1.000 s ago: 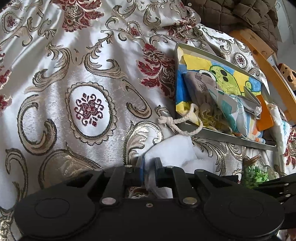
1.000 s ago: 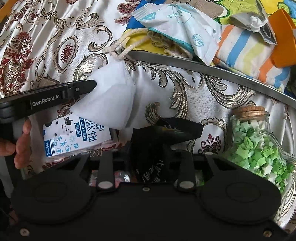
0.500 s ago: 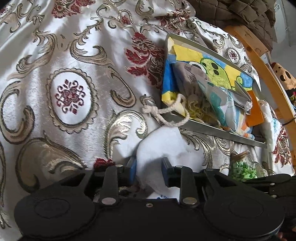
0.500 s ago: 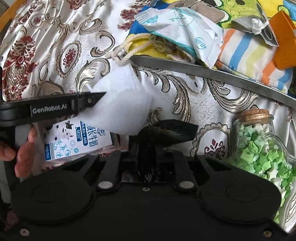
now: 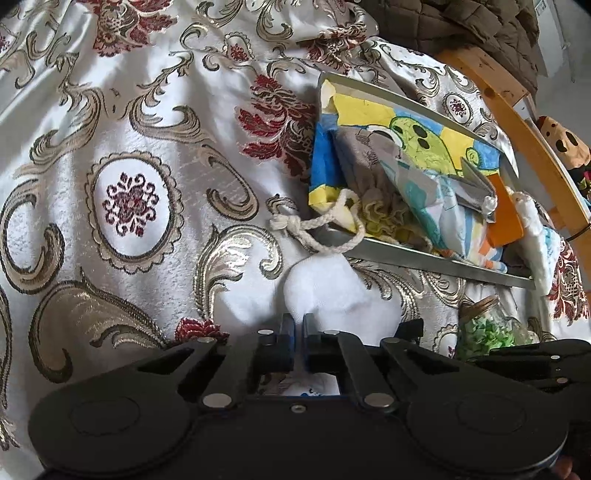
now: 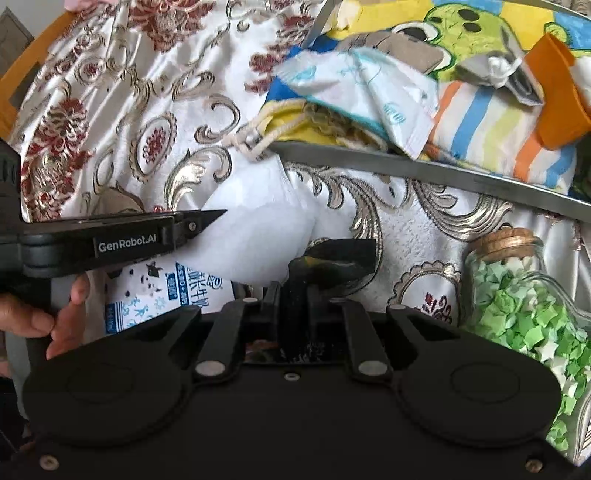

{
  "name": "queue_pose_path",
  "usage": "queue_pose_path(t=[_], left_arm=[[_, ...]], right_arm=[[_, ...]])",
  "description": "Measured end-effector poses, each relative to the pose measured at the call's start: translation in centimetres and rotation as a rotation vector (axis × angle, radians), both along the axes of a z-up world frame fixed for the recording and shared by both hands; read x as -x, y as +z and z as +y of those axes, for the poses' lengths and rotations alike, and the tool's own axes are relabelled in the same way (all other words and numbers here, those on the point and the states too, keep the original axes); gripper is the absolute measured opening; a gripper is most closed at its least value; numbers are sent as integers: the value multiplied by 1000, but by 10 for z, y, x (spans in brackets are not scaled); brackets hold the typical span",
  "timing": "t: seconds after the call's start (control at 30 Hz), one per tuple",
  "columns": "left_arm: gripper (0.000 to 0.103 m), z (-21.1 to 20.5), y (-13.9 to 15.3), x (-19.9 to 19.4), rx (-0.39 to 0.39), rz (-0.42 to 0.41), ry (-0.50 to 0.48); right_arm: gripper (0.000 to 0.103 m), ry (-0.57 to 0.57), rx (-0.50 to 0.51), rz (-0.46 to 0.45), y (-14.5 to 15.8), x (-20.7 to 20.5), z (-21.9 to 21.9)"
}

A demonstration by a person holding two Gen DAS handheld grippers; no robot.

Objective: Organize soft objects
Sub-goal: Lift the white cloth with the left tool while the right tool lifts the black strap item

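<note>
A satin brocade cloth (image 5: 155,155), white with gold scrolls and dark red flowers, covers the surface, and a curved wooden rail (image 5: 524,125) runs along its far edge. A brown quilted fabric (image 5: 461,26) is heaped beyond the rail.

The left hand-held gripper (image 5: 298,325) has its jaws nearly together, clamped on the edge of a white soft packet (image 5: 332,291). In the right wrist view the same hand-held gripper (image 6: 210,221) reaches in from the left and bites the packet (image 6: 258,236), whose lower part shows blue print and small cartoon figures. The packet looks puffy and plain white at its upper end, and it sits low over the cloth just in front of the metal tray (image 5: 424,258). Whether it rests on the cloth cannot be told.

The right hand-held gripper (image 6: 293,291) is clamped on a dark, crumpled wrapper-like object (image 6: 332,258), black with a little yellow, close beside the packet.

The tray (image 6: 406,166) is lined with a bright cartoon sheet and holds a drawstring pouch (image 5: 369,166) with its rope (image 5: 314,229) hanging over the rim, a pale blue tissue pack (image 6: 362,88), a striped cloth (image 6: 487,125) and an orange piece (image 6: 557,92). A corked glass jar (image 6: 528,295) of green paper stars stands near the tray's front rim.
</note>
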State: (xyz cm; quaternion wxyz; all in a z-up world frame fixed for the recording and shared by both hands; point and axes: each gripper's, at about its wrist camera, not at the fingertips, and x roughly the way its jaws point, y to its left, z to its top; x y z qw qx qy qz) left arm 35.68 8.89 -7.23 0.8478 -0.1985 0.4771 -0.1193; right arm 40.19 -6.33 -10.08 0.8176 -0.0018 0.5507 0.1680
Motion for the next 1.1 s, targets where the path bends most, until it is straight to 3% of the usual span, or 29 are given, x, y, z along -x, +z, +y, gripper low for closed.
queue_pose_path(t=[0.2,0.53,0.67,0.87,0.93,1.1], left_arm=[[2,-5,14,5,-37,-16,16],[2,-4,46,24,-53,-90,57],[2,-8,58,30,-65,-111,62],[2,-13,64,37,-99,-112,70],[2,-14,65,38,-104,-115,71],[2,-15,66,38,-118,-122,78]], right_arm=[[5,-32,-19,-4,3,4,-11],[1,-96,-167,-62,25,19,-38],[1,-103,-183,-65,27,25,-50],[10,-111,-168,-35,23,30,-55],[21,-105,-162,-26,21,31,-51],[19,-83,-115,1,11,28,-39]])
